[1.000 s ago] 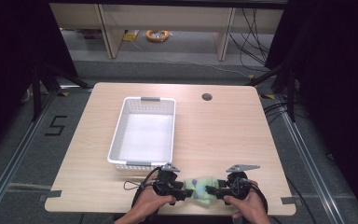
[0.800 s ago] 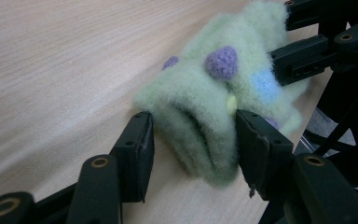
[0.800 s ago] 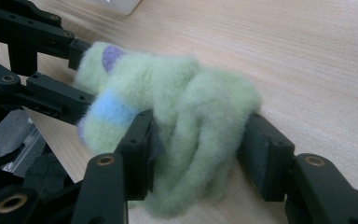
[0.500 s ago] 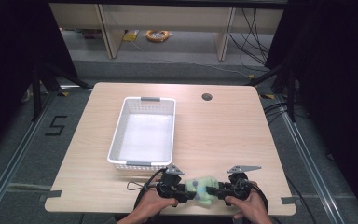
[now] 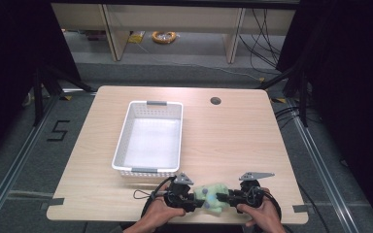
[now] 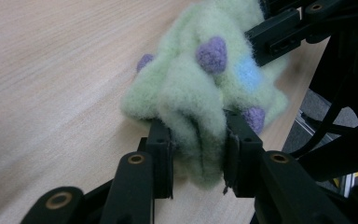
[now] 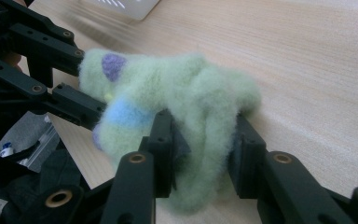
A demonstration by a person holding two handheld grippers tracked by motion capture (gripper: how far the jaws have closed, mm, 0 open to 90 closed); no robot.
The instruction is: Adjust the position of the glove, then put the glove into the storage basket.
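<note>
A fluffy pale-green cloth point(image 5: 212, 195) with purple and blue spots lies bunched near the table's front edge, between my two grippers. My left gripper point(image 5: 199, 200) comes in from the left, and its jaws have just been closing. In the left gripper view, the left gripper point(image 6: 198, 140) pinches a fold of the cloth point(image 6: 200, 84) between its pads. My right gripper point(image 5: 226, 198) faces it from the right, its jaws also just closing. Its own view shows the right gripper point(image 7: 203, 140) squeezing the other end of the cloth point(image 7: 186, 88).
A white perforated basket point(image 5: 121, 141) stands empty on the wooden table point(image 5: 252, 141), just behind my left hand. A round cable hole point(image 5: 215, 101) sits at the back. The table's front edge is right under both hands.
Both grippers' jaws have narrowed onto the green cloth, which now looks more bunched between them. Neither hand has shifted.
</note>
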